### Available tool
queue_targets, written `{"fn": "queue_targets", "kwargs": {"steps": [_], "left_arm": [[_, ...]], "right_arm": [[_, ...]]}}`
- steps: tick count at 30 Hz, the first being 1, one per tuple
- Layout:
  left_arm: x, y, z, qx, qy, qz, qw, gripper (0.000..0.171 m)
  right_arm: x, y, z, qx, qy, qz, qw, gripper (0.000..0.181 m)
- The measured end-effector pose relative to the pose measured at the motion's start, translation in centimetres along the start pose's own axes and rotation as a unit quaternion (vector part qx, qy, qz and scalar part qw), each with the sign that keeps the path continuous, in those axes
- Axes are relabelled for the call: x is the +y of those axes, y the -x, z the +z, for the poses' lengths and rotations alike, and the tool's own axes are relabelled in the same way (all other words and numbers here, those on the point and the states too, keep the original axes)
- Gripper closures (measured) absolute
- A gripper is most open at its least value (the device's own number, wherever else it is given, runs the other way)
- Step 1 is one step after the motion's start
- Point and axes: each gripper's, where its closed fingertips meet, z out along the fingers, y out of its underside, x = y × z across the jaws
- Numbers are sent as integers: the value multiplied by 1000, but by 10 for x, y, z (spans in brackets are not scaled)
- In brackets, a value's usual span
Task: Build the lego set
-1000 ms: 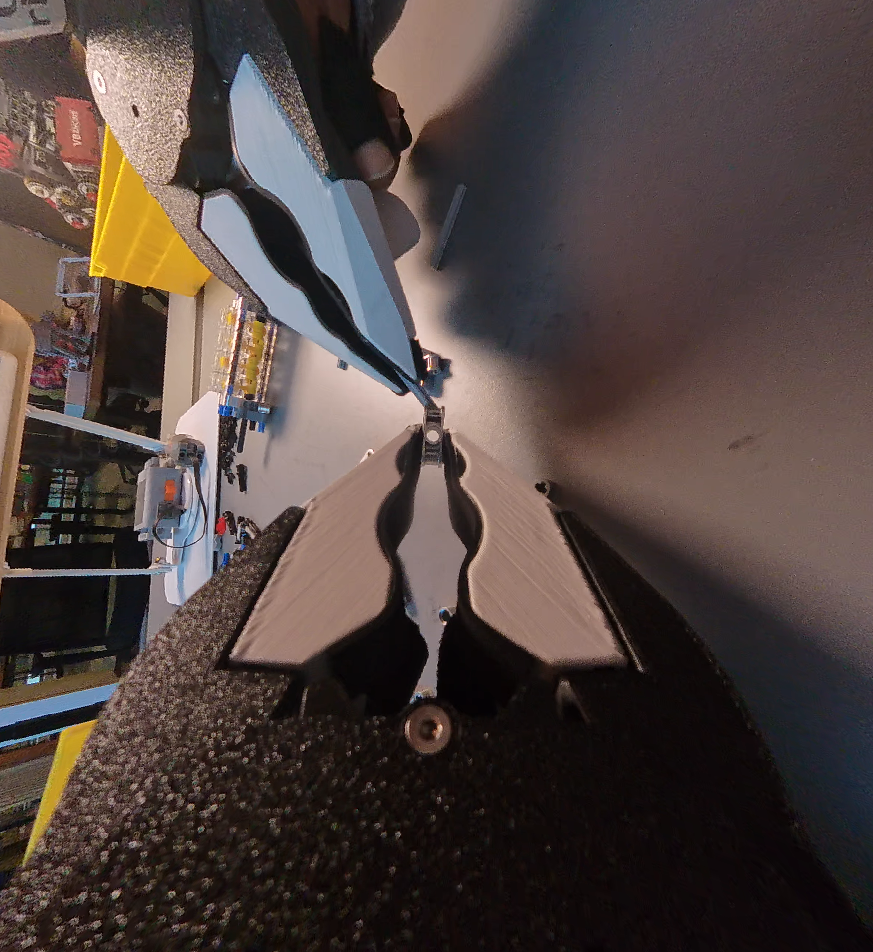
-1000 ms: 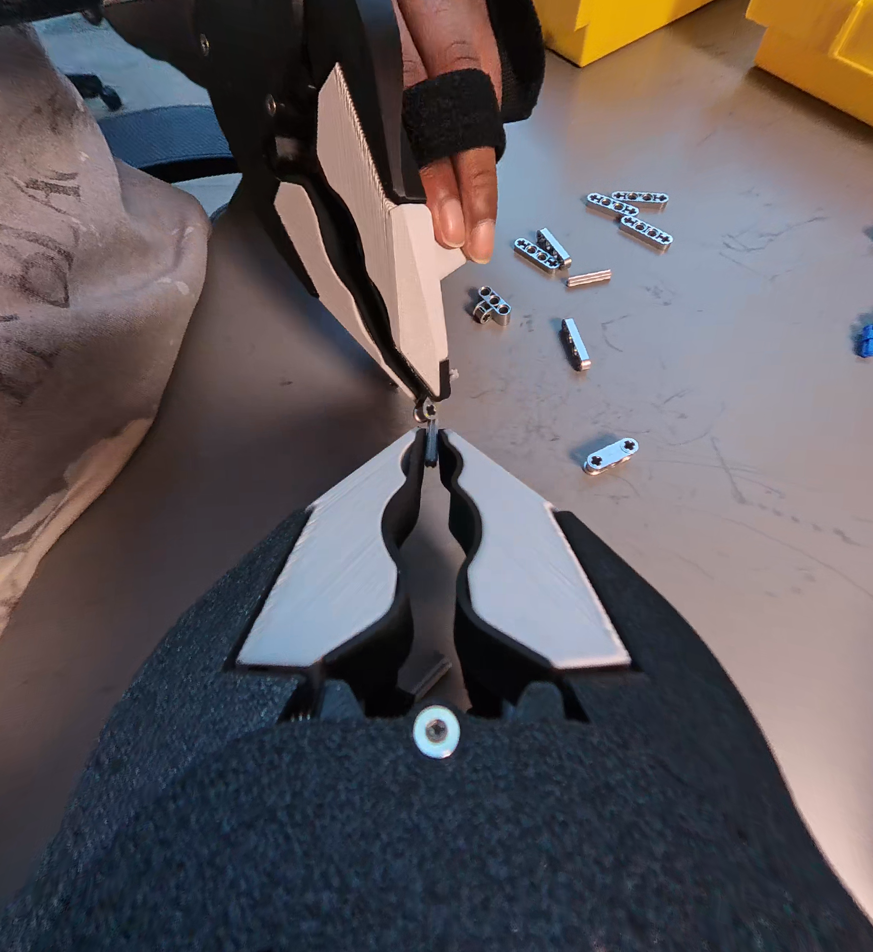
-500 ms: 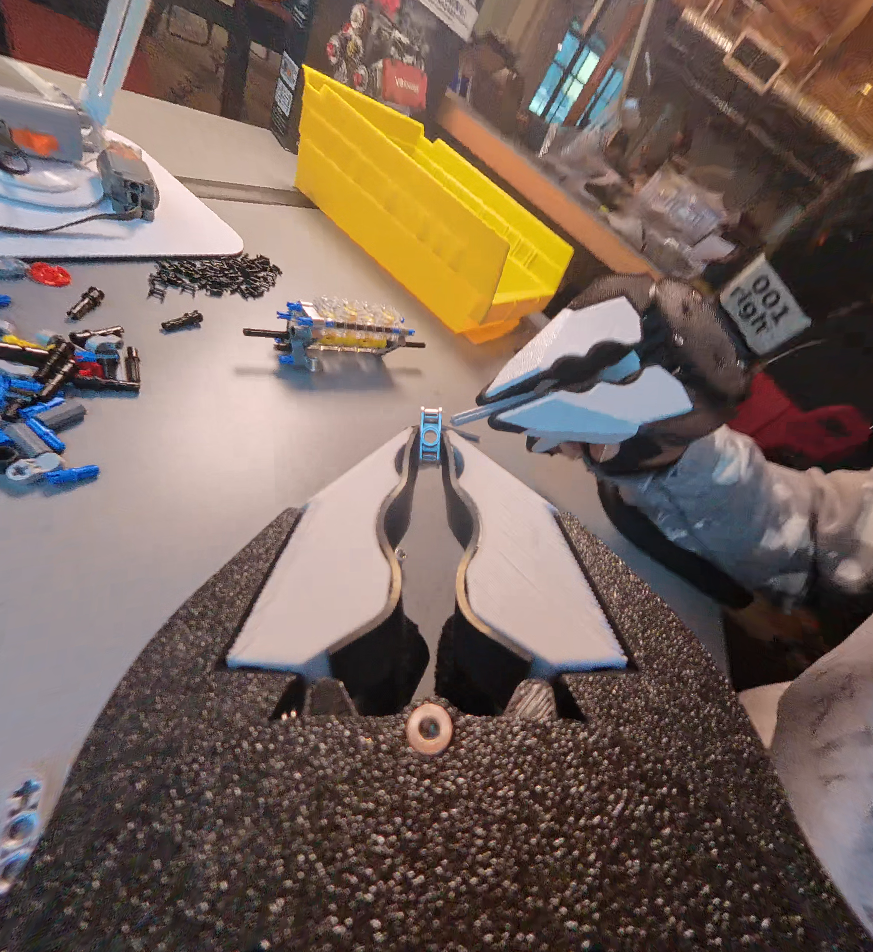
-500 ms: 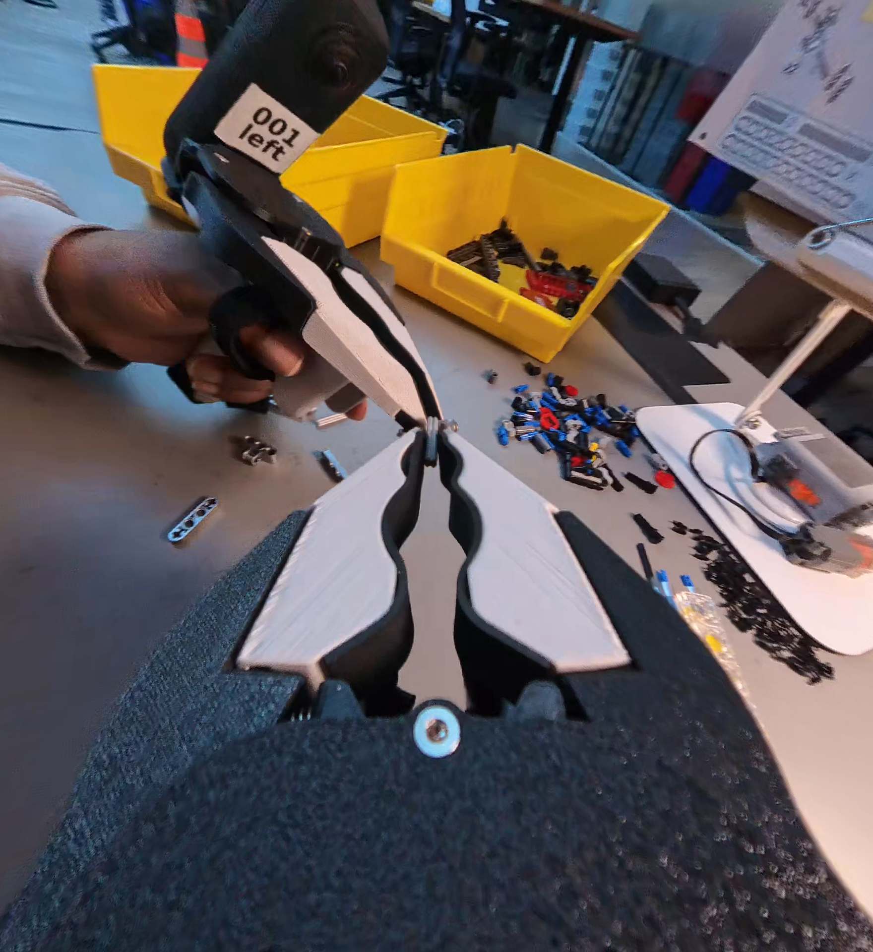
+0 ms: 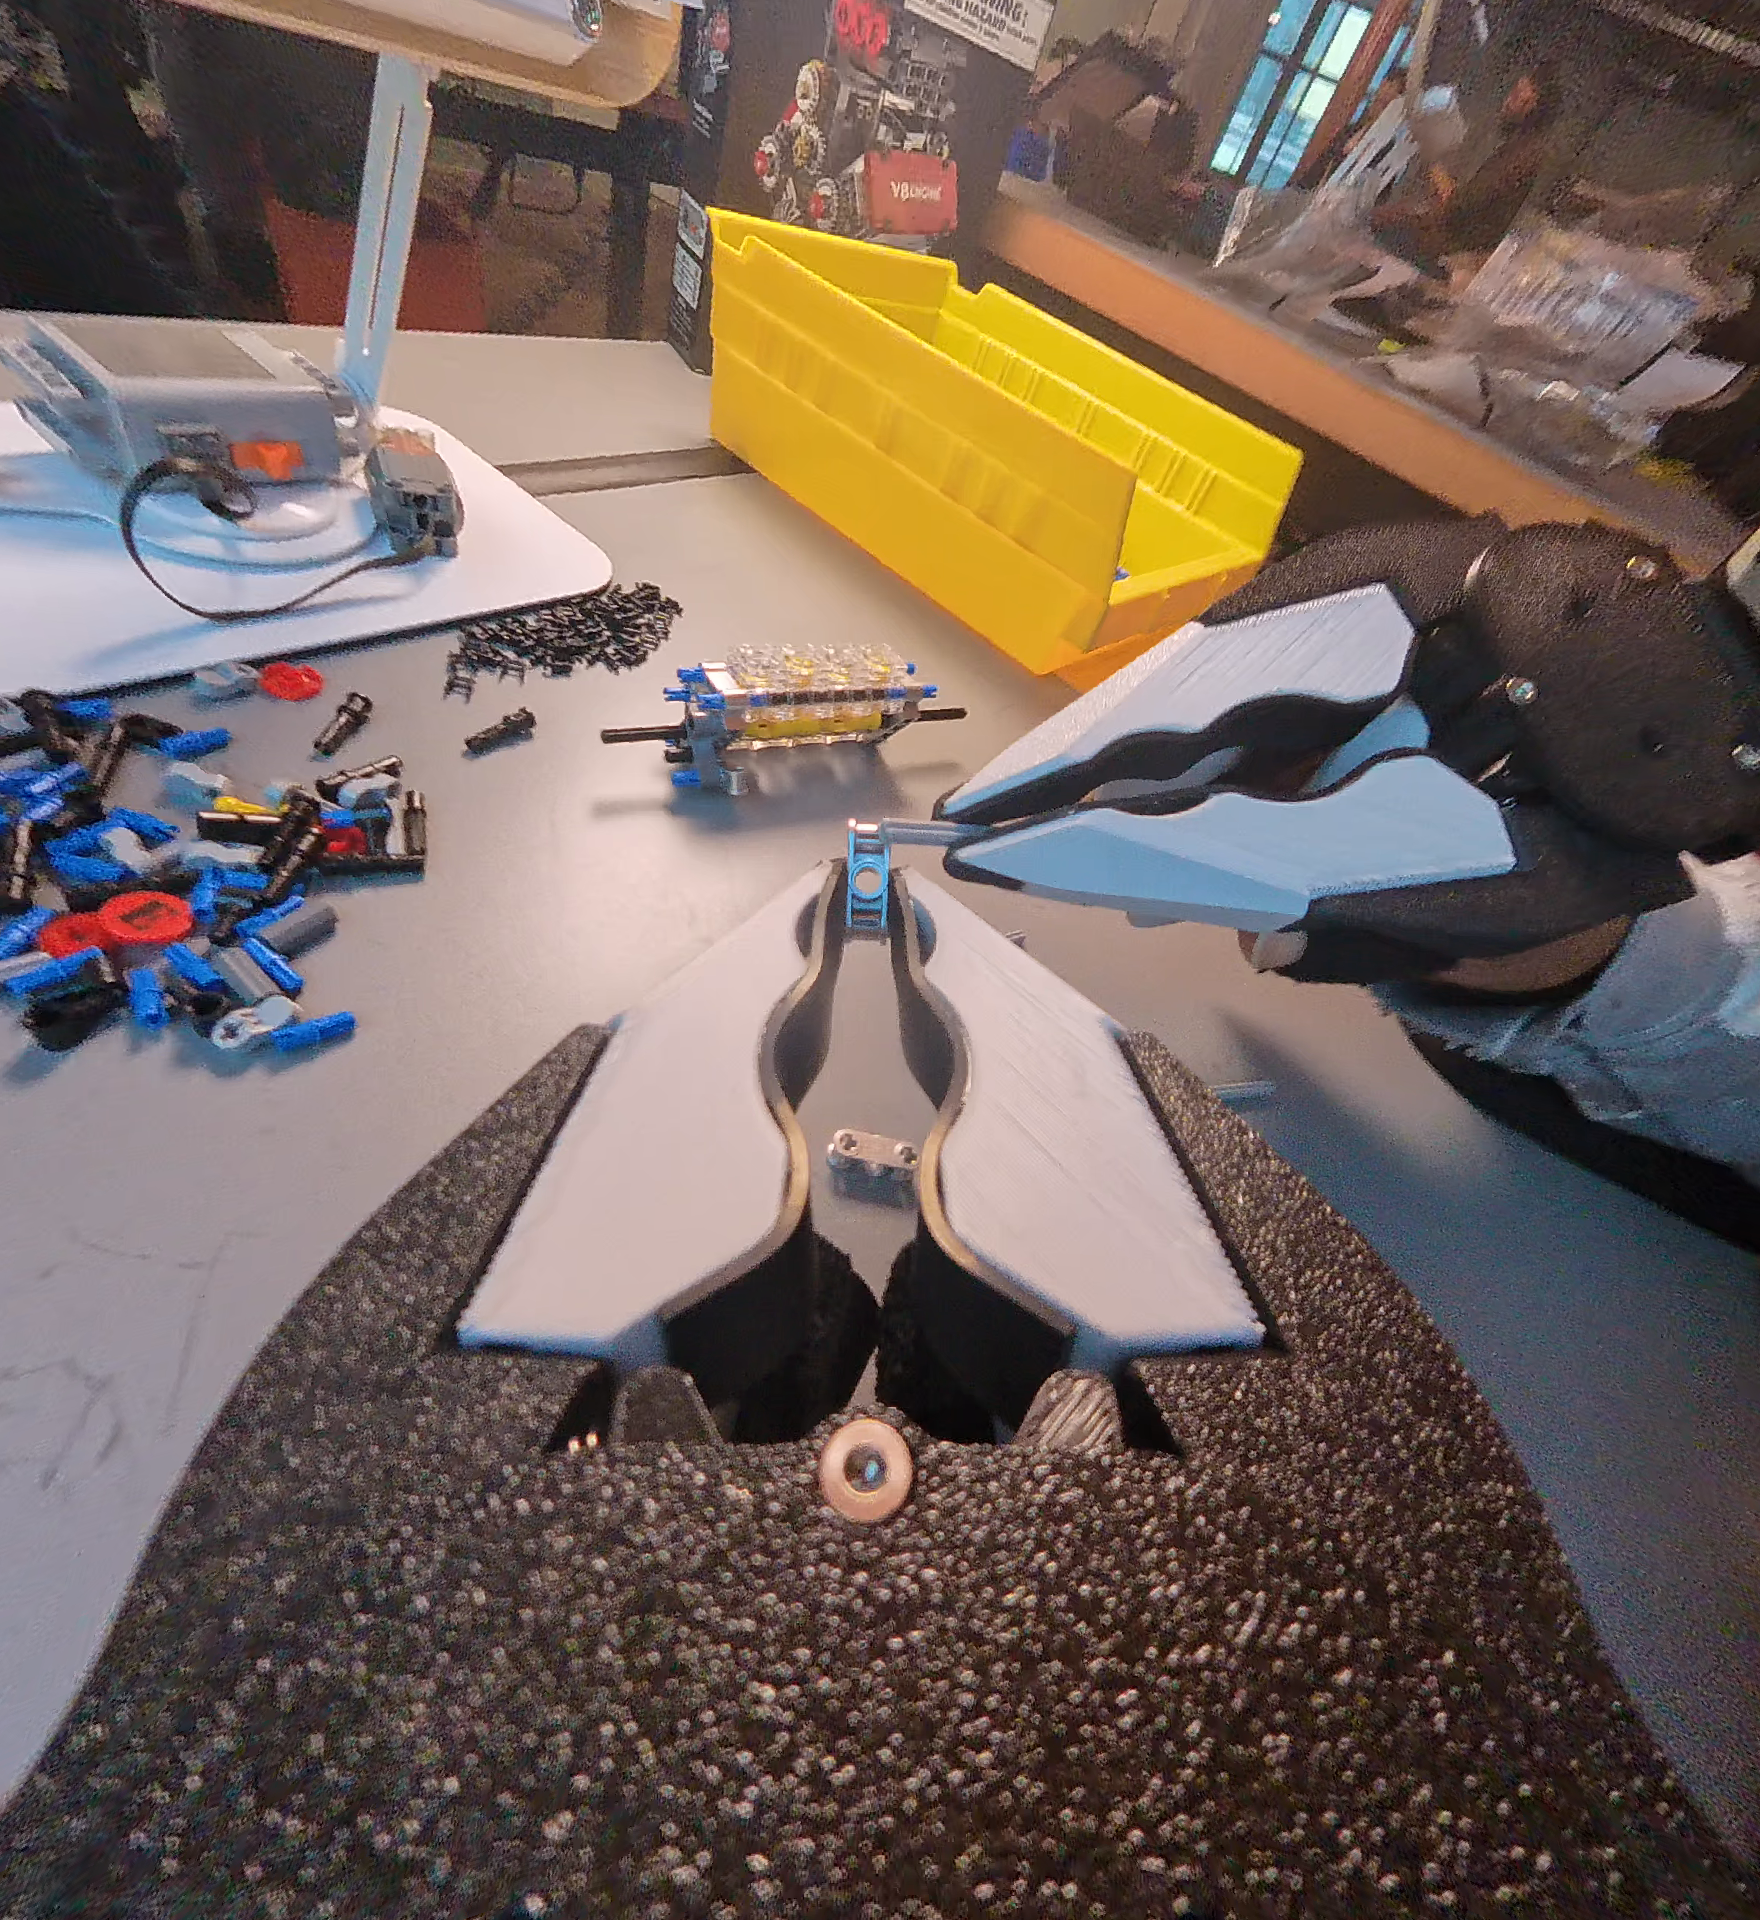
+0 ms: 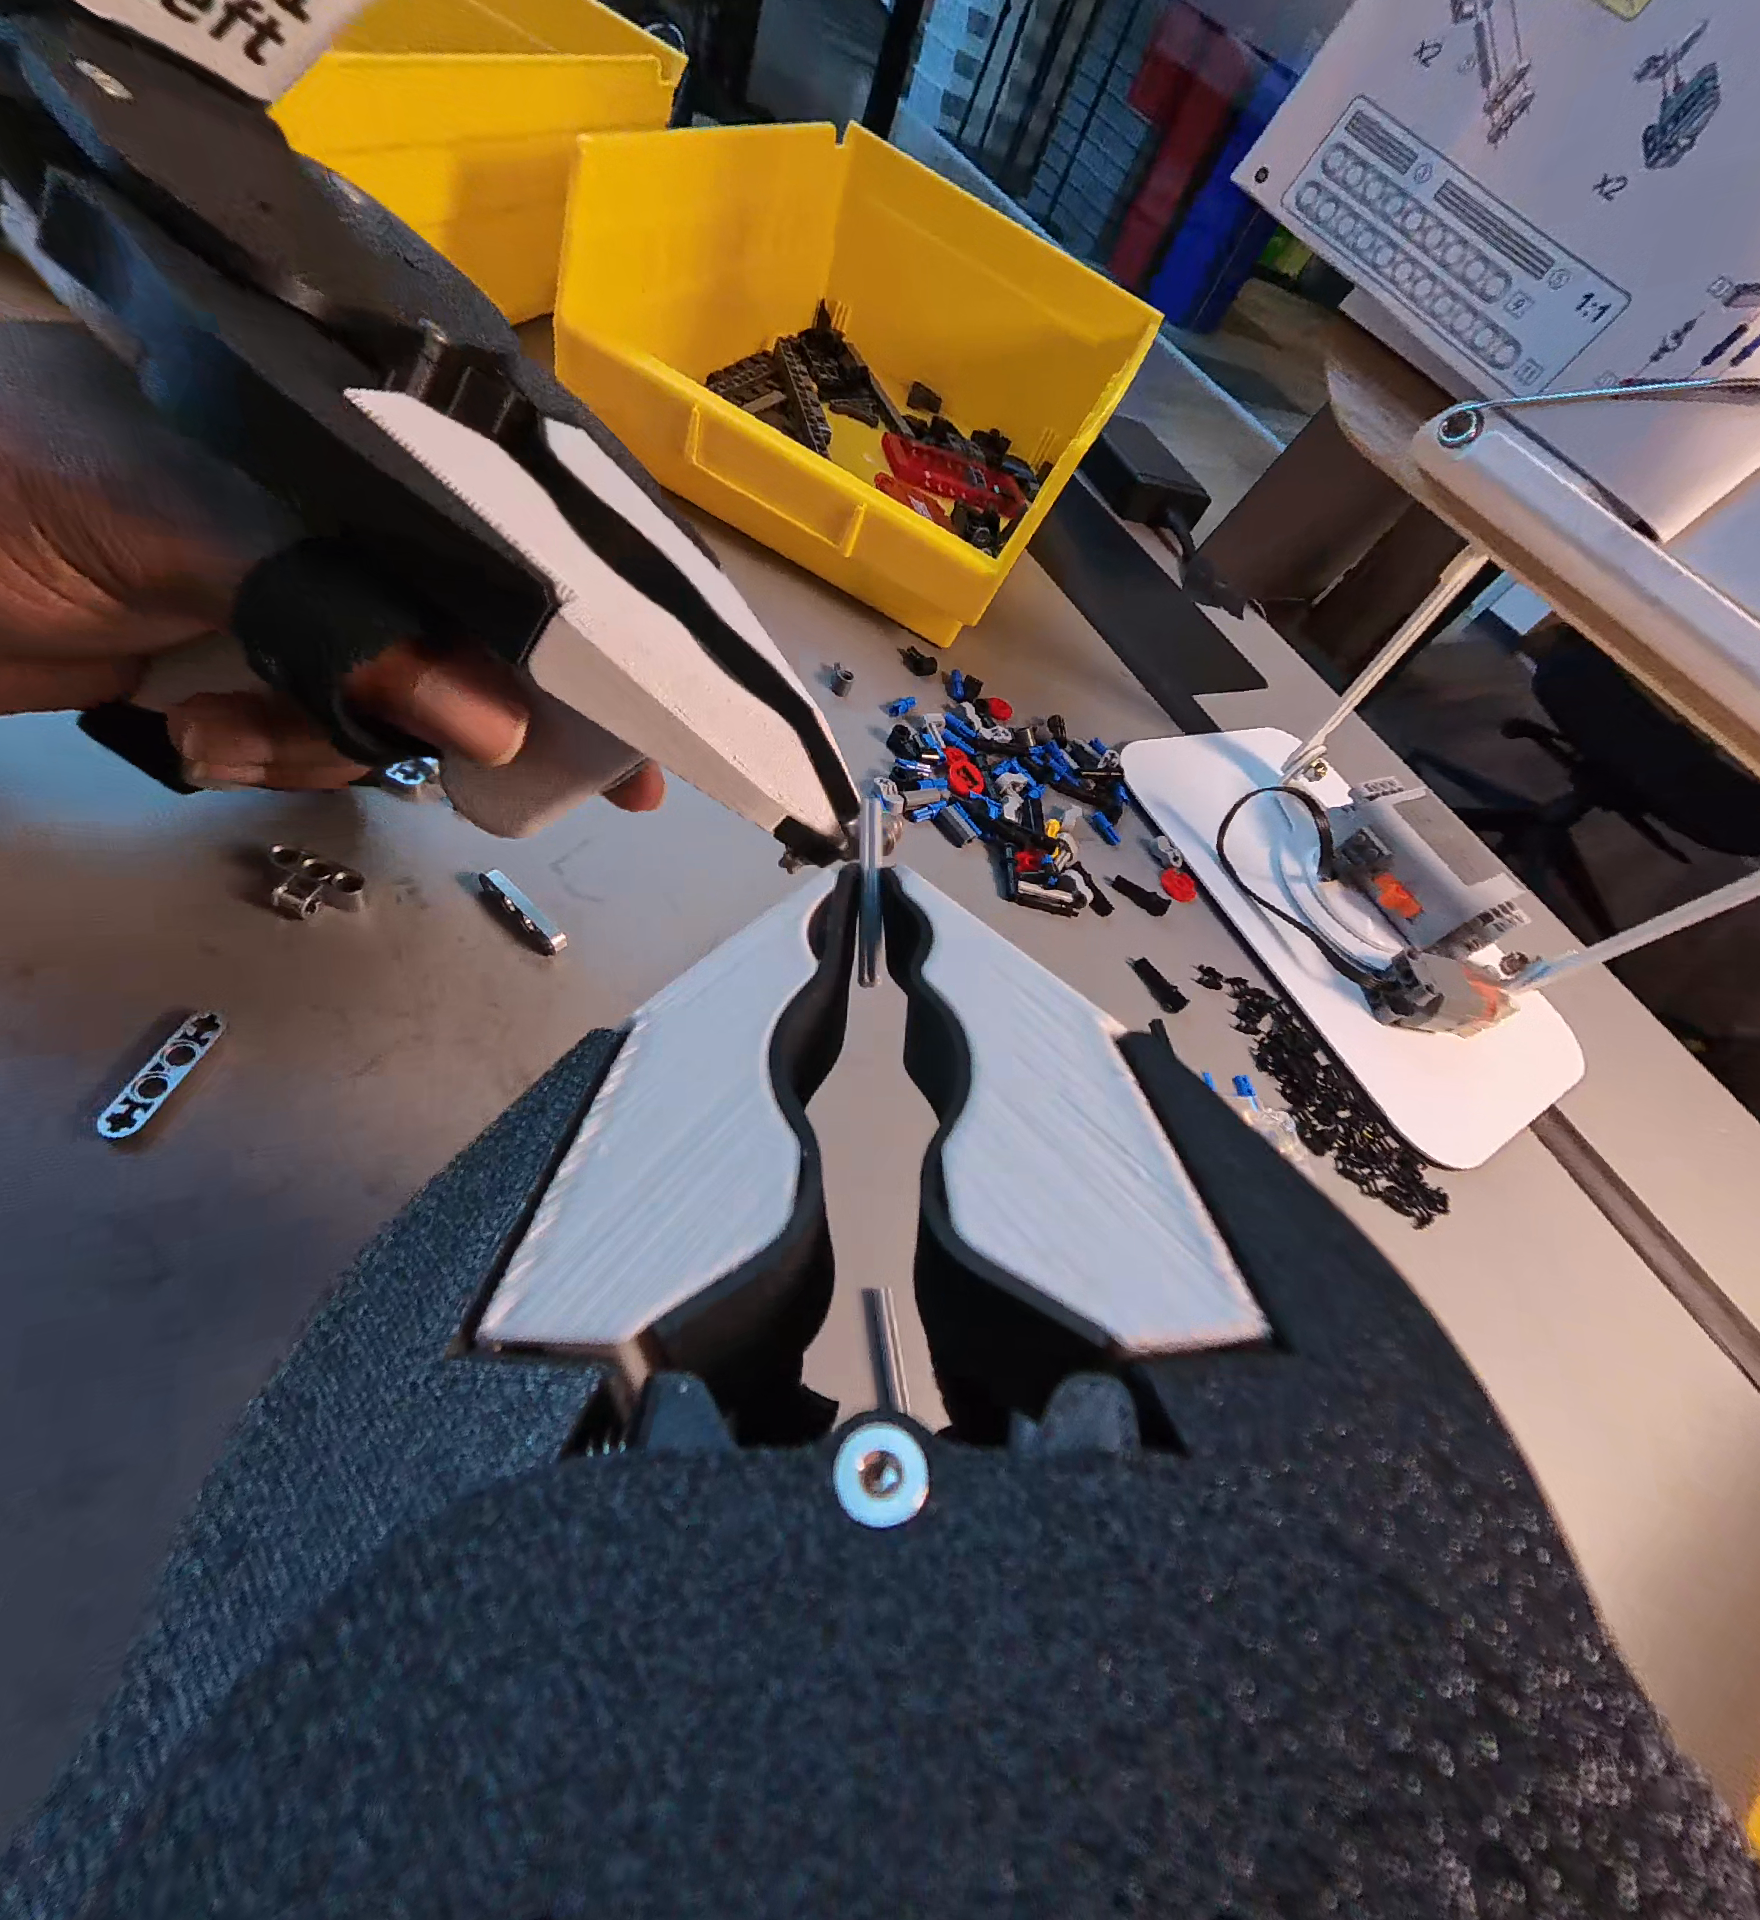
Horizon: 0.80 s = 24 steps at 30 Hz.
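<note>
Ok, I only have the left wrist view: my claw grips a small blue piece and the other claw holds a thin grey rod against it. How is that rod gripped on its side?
Observer: In the right wrist view, the grey rod is pinched at the tips of the right claw. It lies in line with the fingers and its rear end reaches back into the gap between them.
Operator: Any spare parts I can't see?
Observer: Yes, the open yellow bin holds black and red parts.
Operator: Anything loose on the table that side?
Observer: A flat grey beam with holes lies by itself on the table.
</note>
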Motion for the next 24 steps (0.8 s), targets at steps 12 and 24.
{"fn": "queue_targets", "kwargs": {"steps": [12,24], "left_arm": [[-4,7,2,-89,8,136,987,166],[-8,7,3,-114,-3,171,979,166]], "right_arm": [[10,-3,2,-13,21,74,997,179],[5,-6,1,-41,-5,167,985,179]]}}
